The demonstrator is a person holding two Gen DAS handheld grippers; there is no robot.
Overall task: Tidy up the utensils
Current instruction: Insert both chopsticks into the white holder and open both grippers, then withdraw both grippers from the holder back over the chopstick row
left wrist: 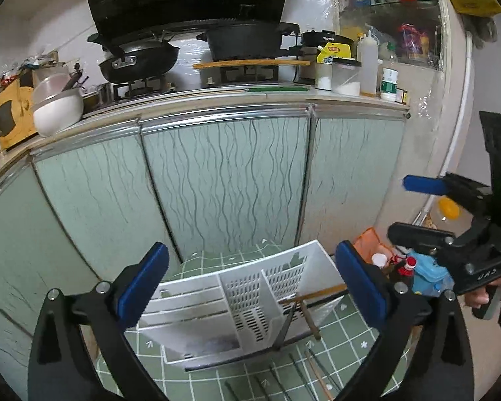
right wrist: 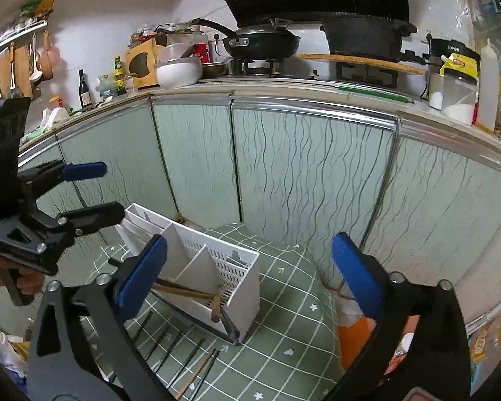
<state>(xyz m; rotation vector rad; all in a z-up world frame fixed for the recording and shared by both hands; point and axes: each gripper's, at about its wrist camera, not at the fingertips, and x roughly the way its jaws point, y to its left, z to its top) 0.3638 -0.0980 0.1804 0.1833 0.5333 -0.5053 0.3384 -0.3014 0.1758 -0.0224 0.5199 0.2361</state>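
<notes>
**Both claws spread above the organizer and loose chopsticks**

The white organizer is lying tipped on the green checked cloth, dead ahead at 12 o'clock of the left claw, which is hanging spread and empty. The right claw, also spread wide and empty, is seeing it at 11 o'clock. Loose chopsticks are lying nearer, at 7 o'clock, long axes running toward the organizer.

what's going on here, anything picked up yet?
Not yet. A person holds the left gripper and right gripper over a white utensil caddy on a green checked mat. Both jaws stand open and empty. Some chopsticks lie loose on the mat; a few rest in the caddy's end compartment.
</notes>
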